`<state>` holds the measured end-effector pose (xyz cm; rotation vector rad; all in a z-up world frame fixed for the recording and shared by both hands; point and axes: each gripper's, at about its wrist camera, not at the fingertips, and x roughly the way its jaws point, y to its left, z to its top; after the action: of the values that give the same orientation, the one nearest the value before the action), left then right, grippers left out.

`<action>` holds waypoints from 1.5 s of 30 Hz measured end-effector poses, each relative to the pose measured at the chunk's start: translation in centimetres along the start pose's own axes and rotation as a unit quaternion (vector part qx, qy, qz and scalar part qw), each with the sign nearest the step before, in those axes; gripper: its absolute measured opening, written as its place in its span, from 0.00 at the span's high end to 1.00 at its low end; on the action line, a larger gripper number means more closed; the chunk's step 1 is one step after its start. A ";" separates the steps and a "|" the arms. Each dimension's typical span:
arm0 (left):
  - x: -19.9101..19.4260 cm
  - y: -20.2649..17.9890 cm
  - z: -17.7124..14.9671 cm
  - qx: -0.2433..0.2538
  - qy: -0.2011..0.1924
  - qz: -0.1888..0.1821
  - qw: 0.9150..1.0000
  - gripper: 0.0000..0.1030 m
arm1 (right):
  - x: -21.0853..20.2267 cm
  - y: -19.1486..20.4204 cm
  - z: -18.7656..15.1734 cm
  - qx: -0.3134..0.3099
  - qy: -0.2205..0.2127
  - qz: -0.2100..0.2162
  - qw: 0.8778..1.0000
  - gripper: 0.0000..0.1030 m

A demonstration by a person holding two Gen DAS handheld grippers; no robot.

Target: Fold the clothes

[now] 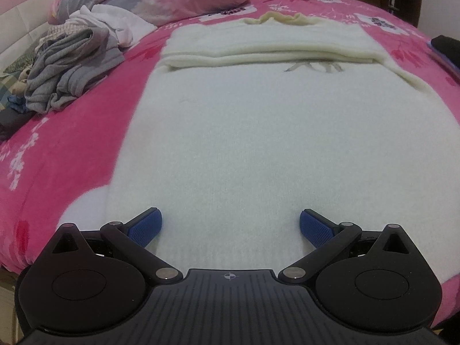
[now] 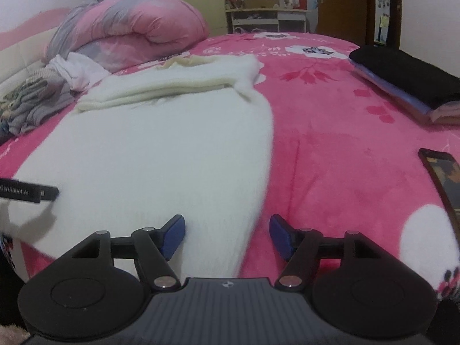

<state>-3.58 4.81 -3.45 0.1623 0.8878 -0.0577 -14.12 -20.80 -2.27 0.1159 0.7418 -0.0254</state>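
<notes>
Sweater (image 1: 230, 129) flat on bed (image 1: 72, 149), sleeves folded across chest; body unfolded. Left hand-held gripper (image 1: 231, 227) and right hand-held gripper (image 2: 227, 237) both spread, empty.

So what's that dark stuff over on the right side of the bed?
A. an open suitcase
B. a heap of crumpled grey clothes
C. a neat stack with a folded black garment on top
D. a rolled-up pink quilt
C: in the right wrist view a folded black garment lies flat on top of a tidy stack at the right edge of the pink floral bedspread.
</notes>
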 end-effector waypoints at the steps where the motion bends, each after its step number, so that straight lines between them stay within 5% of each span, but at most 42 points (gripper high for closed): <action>1: 0.0 0.0 0.0 0.001 0.000 0.001 1.000 0.00 | -0.1 0.0 -0.1 -0.004 0.002 -0.002 1.000 0.29; 45: -0.7 -2.1 -1.0 0.067 -0.048 0.051 0.995 0.00 | 0.1 0.0 -1.3 -0.013 -0.008 -0.024 1.000 0.10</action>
<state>-5.07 2.85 -3.78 0.3282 0.7796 -0.0295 -14.86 -20.61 -3.27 0.0729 0.7295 -0.0626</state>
